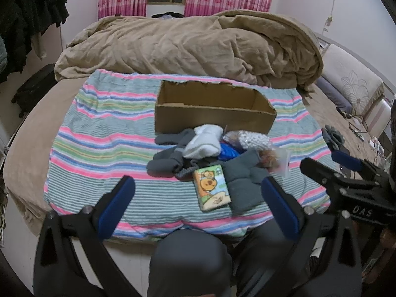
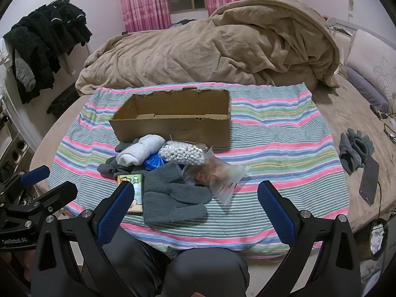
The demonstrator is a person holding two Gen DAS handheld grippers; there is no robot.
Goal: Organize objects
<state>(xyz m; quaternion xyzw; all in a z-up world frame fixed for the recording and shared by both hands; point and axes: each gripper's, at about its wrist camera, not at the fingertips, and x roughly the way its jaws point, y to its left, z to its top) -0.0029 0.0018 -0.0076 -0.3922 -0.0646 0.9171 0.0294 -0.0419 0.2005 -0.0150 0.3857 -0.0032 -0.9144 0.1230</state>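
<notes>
An open, empty cardboard box (image 1: 215, 110) (image 2: 173, 121) stands on a striped cloth (image 1: 99, 133) (image 2: 272, 133) on the bed. In front of it lies a pile: white socks (image 1: 204, 142) (image 2: 139, 149), grey socks (image 1: 170, 158), grey gloves (image 1: 243, 183) (image 2: 170, 198), a cartoon tissue pack (image 1: 212, 188) (image 2: 135, 182), a bag of white beads (image 1: 255, 141) (image 2: 184, 154), a clear snack bag (image 2: 217, 175) and a blue item (image 1: 227, 152). My left gripper (image 1: 198, 190) and right gripper (image 2: 195, 193) are both open and empty, held near the cloth's front edge.
A rumpled tan duvet (image 1: 193, 47) fills the back of the bed. Another pair of grey gloves (image 2: 354, 151) and a phone (image 2: 370, 182) lie on the right. Dark clothes (image 2: 47, 42) hang at the left. My knees (image 2: 205, 272) are below.
</notes>
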